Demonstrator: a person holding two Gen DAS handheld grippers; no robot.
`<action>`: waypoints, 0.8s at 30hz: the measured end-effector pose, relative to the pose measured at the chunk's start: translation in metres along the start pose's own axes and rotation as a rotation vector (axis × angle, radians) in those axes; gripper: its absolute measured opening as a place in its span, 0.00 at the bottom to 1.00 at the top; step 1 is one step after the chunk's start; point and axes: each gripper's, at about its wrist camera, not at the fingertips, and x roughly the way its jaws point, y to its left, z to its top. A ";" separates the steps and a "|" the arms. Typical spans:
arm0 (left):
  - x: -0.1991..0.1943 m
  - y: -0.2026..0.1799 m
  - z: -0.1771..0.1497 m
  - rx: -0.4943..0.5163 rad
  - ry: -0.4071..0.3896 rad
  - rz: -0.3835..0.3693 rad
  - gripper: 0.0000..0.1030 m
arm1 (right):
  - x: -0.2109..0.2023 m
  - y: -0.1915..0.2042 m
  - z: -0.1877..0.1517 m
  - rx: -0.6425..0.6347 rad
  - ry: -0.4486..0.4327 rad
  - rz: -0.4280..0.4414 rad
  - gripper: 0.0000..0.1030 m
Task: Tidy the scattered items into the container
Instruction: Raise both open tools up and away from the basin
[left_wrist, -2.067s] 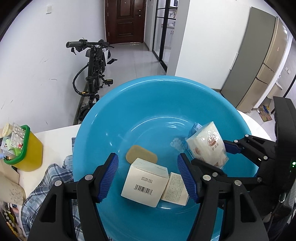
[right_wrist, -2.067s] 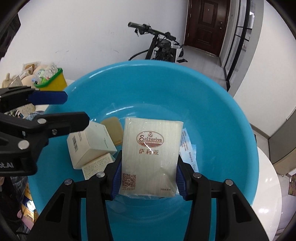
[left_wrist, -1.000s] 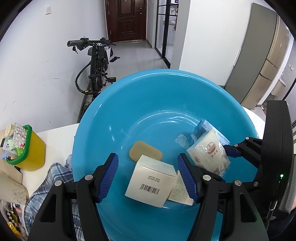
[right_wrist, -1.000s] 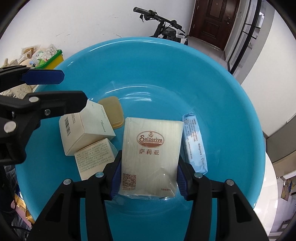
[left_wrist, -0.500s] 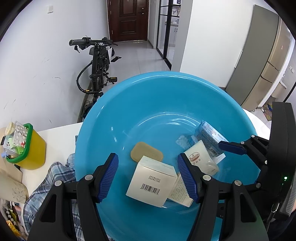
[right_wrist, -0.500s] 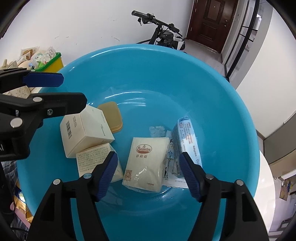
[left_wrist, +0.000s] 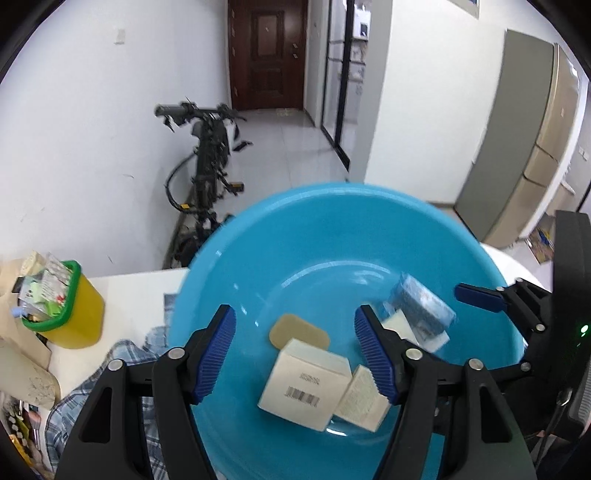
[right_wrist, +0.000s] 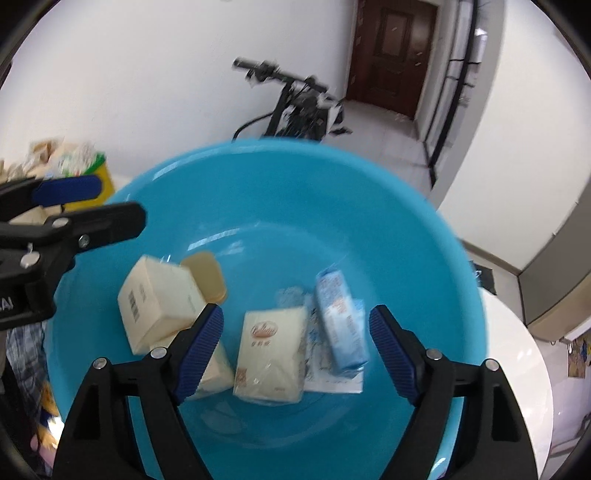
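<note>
Hovering over basin (right_wrist: 424, 236) — both tools agape

The right gripper (right_wrist: 296, 345) has released the tissue pack (right_wrist: 270, 354) into the basin (right_wrist: 406, 229) and lifted away.

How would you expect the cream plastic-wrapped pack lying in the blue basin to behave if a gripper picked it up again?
The cream pack would probably squash a little, since its wrapper looks soft and crinkled. The glossy film may be slippery. Lying flat in the blue basin, it seems unlikely to roll.

A bicycle (left_wrist: 207, 173) leans on the white wall; beyond it a dark wooden door (left_wrist: 266, 55), nearer it a yellow green-rimmed bin (left_wrist: 70, 306) beside plaid cloth (left_wrist: 110, 365).
</note>
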 end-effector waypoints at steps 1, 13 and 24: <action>-0.003 0.001 0.001 -0.006 -0.020 0.002 0.83 | -0.004 -0.002 0.001 0.010 -0.024 -0.014 0.78; -0.035 0.008 0.004 -0.026 -0.248 0.049 0.92 | -0.045 -0.021 0.015 0.107 -0.271 -0.133 0.99; -0.048 0.010 0.007 -0.017 -0.320 0.052 1.00 | -0.061 -0.032 0.016 0.154 -0.387 -0.151 0.99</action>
